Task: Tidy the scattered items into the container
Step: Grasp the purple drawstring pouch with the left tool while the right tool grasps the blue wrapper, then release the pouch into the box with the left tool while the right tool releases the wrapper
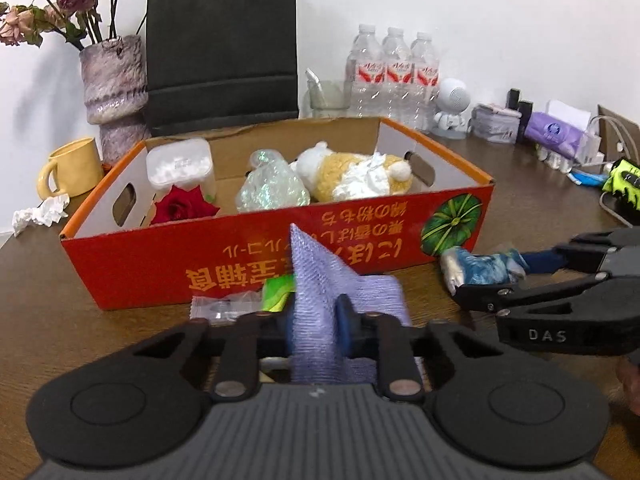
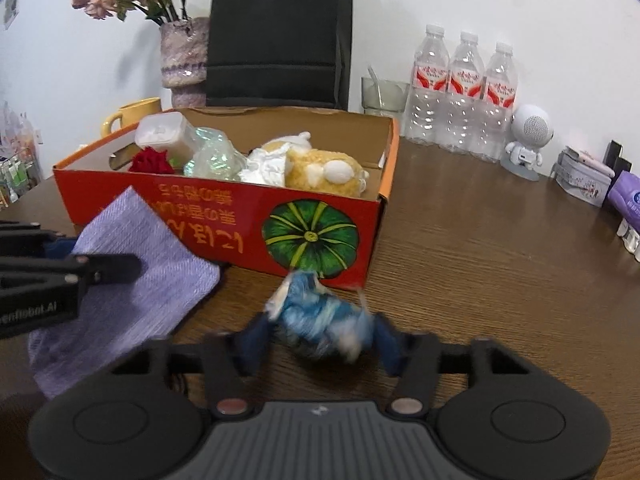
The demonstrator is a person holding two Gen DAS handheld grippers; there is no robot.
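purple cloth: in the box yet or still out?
Out. The purple cloth is pinched in the left gripper, in front of the red box, with part draped on the table.

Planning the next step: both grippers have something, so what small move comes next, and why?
Probably lift both. The left gripper pinches the purple cloth, the right gripper clamps the blue packet, and both things sit low before the box wall.
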